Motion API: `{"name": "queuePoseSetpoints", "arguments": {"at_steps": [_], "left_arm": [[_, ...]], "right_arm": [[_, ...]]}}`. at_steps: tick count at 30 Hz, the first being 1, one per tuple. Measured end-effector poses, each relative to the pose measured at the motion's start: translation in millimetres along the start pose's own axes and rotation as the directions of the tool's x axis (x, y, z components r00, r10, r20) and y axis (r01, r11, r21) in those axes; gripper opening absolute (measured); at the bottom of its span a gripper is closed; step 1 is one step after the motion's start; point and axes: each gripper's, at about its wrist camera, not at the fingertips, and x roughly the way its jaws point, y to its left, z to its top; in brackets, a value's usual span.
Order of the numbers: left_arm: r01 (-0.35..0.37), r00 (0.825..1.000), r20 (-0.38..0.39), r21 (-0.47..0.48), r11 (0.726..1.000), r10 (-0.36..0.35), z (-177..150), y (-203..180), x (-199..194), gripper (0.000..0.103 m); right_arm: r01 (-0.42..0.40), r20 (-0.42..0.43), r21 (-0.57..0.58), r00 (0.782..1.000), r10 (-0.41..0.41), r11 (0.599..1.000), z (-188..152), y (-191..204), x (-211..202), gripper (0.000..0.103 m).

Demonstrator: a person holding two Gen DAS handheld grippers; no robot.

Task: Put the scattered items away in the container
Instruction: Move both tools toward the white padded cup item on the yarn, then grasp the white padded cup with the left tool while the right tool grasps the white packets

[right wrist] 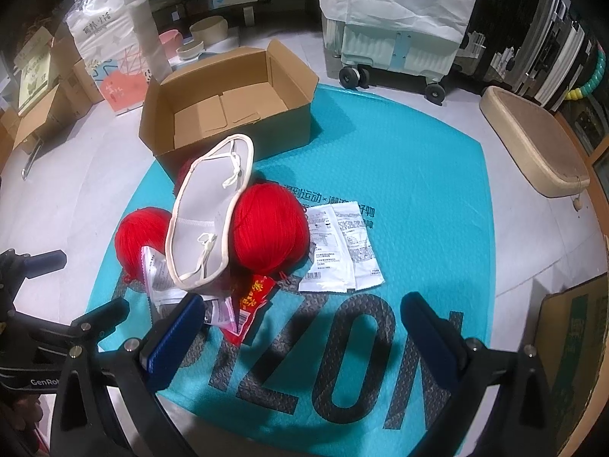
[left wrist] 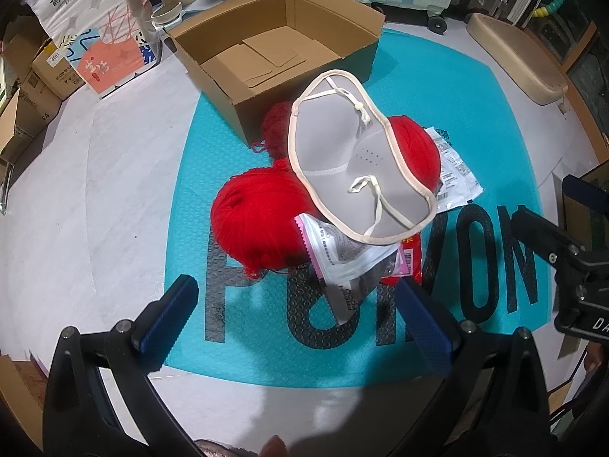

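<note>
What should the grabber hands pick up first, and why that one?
Probably the grey mask. It lies on top of the red yarn balls and packets, so lifting it first uncovers them. Both the left hand-held gripper and the right hand-held gripper are open and empty, and the cardboard box behind the pile is open.

Bright overhead light, soft shadows, strong fisheye warp, dark corners.
</note>
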Motion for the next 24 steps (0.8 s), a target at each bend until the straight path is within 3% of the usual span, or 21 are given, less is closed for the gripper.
{"name": "queuePoseSetpoints", "arguments": {"at_steps": [13, 24], "left_arm": [[0.025, 1.000, -0.012, -0.005, 1.000, -0.025, 2, -1, 7, 0.103], [0.079, 0.996, -0.045, -0.029, 0.996, -0.080, 17, -6, 37, 0.103]], "right_arm": [[0.008, -0.022, 0.009, 1.000, -0.007, 1.000, -4, -7, 5, 0.103], [0.010, -0.064, 0.046, 0.998, -0.007, 0.999, -9, -23, 29, 0.103]]}}
